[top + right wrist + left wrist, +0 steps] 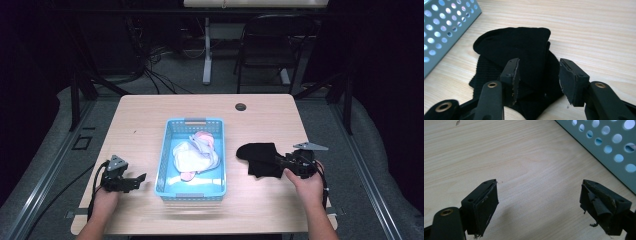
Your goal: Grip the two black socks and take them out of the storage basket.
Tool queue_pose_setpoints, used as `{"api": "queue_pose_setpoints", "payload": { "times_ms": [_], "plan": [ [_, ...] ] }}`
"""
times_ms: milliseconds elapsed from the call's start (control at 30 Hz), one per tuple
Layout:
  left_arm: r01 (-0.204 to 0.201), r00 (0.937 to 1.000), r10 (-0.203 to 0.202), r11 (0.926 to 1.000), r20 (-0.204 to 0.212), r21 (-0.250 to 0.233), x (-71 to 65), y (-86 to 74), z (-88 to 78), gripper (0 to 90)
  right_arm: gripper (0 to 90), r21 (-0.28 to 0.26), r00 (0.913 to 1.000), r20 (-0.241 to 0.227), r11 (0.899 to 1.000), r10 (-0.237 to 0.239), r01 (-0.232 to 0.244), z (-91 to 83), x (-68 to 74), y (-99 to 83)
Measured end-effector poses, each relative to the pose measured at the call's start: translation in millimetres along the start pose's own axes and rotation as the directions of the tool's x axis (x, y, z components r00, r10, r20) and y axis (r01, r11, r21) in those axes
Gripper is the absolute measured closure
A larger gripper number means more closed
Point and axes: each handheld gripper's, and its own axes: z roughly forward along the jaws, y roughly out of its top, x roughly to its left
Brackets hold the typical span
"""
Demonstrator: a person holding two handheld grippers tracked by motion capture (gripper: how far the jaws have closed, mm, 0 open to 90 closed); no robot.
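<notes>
A black knitted cloth (259,158) lies folded on the wooden table (145,115) to the right of a blue perforated basket (167,150). In the right gripper view the black cloth (524,50) spreads under and beyond the jaws. My right gripper (283,162) (539,80) stands open over its near edge, pads apart and pressing on nothing. The basket holds white and pink cloth (196,152). To the left of the basket my left gripper (139,179) (539,205) rests low over bare wood, open wide, with nothing between its fingers.
The basket wall (604,147) with round holes runs along the upper right of the left gripper view. A cable hole (241,106) sits near the table's far edge. Behind the table stand a dark chair (272,45) and floor cables.
</notes>
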Motion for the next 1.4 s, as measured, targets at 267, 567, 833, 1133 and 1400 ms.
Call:
{"api": "queue_pose_setpoints", "payload": {
  "times_ms": [267, 567, 833, 1133, 1400],
  "plan": [
    [0.003, 1.0, -0.003, 1.0, 0.002, 0.001, 0.0, 0.0, 1.1, 15.2, 45.4, -0.019, 0.9981, -0.011, 0.998, -0.06, 0.06, -2.6, 9.5, 1.6],
    [0.001, 1.0, -0.001, 1.0, 0.003, 0.006, 0.1, 0.2, 1.2, 15.2, 43.5, -0.02, 0.9952, -0.068, 0.997, -0.071, 0.07, -3.7, 24.7, 3.4],
    [0.001, 1.0, -0.001, 1.0, 0.003, 0.004, -0.4, 0.2, 1.6, 15.2, 37.8, -0.03, 0.9875, -0.101, 0.992, -0.121, 0.119, 0.0, 45.8, 3.3],
    [0.003, 1.0, -0.003, 1.0, 0.006, 0.007, -0.5, 0.3, 1.7, 15.2, 37.3, -0.019, 0.9656, -0.14, 0.976, -0.219, 0.219, 15.7, 74.6, -4.1],
    [-0.001, 1.0, 0.001, 1.0, 0.009, 0.008, -0.5, 0.5, 2.5, 15.2, 37.4, -0.007, 0.9567, -0.155, 0.969, -0.246, 0.248, 23.8, 81.2, -9.3]
  ]
}}
